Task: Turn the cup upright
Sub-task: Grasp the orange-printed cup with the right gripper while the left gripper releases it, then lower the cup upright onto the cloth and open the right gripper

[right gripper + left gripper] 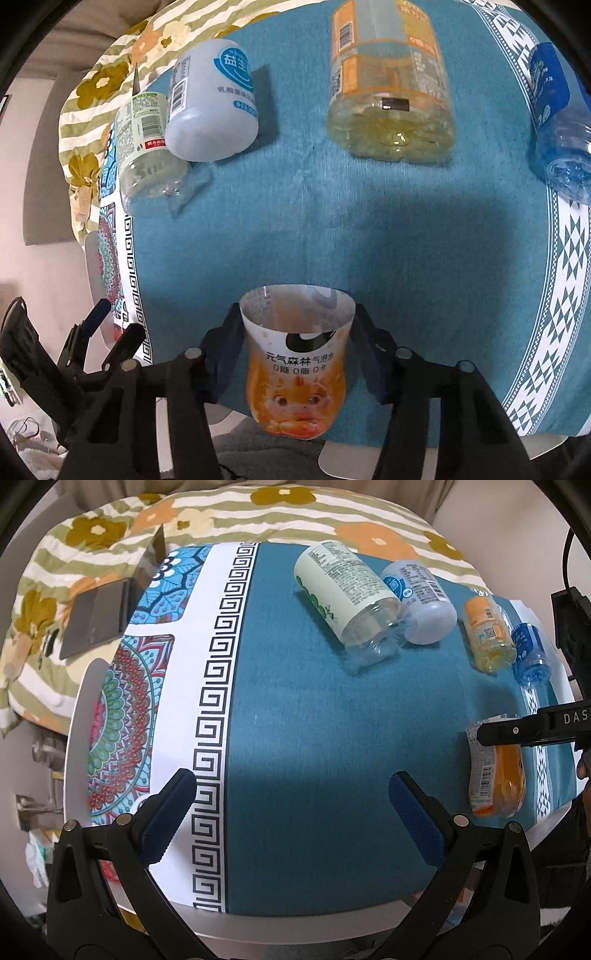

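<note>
Five cut-bottle cups lie on a teal tablecloth (pixel 314 738): four ahead of the right gripper (pixel 297 354), whose jaws close on the fifth, an orange cartoon-printed cup (pixel 295 373) at the table's near edge. Ahead sit a clear green-label cup (pixel 146 144) touching a white cup (pixel 212 107) to the left, a yellow cup (pixel 389 92) straight on, and a blue cup (pixel 557 122) far right, bare cloth between. The left gripper (pixel 291 812) hangs wide open over bare cloth.

Both wrist cams overlook tablecloth (pixel 314 701), share bottles.
</note>
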The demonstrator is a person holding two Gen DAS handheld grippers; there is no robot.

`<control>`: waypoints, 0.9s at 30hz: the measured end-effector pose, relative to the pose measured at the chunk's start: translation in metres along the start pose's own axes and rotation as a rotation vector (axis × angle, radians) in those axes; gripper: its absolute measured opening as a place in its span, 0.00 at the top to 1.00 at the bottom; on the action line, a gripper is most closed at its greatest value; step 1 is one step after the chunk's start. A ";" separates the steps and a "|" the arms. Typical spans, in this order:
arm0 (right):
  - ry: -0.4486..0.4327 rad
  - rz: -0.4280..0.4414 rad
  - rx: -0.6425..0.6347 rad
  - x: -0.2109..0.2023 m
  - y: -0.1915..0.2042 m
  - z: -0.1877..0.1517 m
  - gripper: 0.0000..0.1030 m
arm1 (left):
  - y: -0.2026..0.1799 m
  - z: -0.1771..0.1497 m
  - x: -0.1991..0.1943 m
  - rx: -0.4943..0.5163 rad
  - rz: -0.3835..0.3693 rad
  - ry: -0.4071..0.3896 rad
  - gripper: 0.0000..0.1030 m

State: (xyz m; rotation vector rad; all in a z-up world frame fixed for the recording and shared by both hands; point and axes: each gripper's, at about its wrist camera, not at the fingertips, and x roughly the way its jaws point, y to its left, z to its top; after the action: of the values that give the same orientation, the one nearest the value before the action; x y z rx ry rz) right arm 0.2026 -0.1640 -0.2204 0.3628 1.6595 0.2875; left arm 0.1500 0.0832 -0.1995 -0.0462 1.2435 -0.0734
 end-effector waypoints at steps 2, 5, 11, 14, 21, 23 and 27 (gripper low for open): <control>-0.010 -0.004 -0.006 -0.003 0.001 -0.002 0.50 | -0.001 0.001 -0.001 0.005 0.000 -0.002 0.00; -0.045 0.000 -0.014 -0.012 0.002 -0.007 0.51 | -0.004 0.001 -0.008 0.014 0.002 -0.014 0.00; -0.335 -0.007 -0.047 -0.056 0.013 -0.029 0.52 | -0.009 0.002 -0.025 0.033 0.013 -0.048 0.00; -0.512 -0.043 -0.085 -0.062 0.021 -0.040 0.52 | -0.012 0.000 -0.033 0.050 0.030 -0.065 0.00; -0.735 -0.223 -0.256 -0.040 0.041 -0.056 0.52 | -0.010 -0.012 -0.035 0.073 0.056 -0.080 0.00; -0.762 -0.242 -0.280 -0.034 0.041 -0.061 0.52 | -0.009 -0.015 -0.033 0.070 0.062 -0.077 0.00; -0.804 -0.255 -0.313 -0.033 0.036 -0.075 0.51 | -0.004 -0.019 -0.032 0.048 0.059 -0.080 0.00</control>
State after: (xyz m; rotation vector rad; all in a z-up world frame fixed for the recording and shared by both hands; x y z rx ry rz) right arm 0.1341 -0.1423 -0.1676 0.0093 0.8365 0.1697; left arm 0.1211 0.0820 -0.1750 0.0288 1.1620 -0.0499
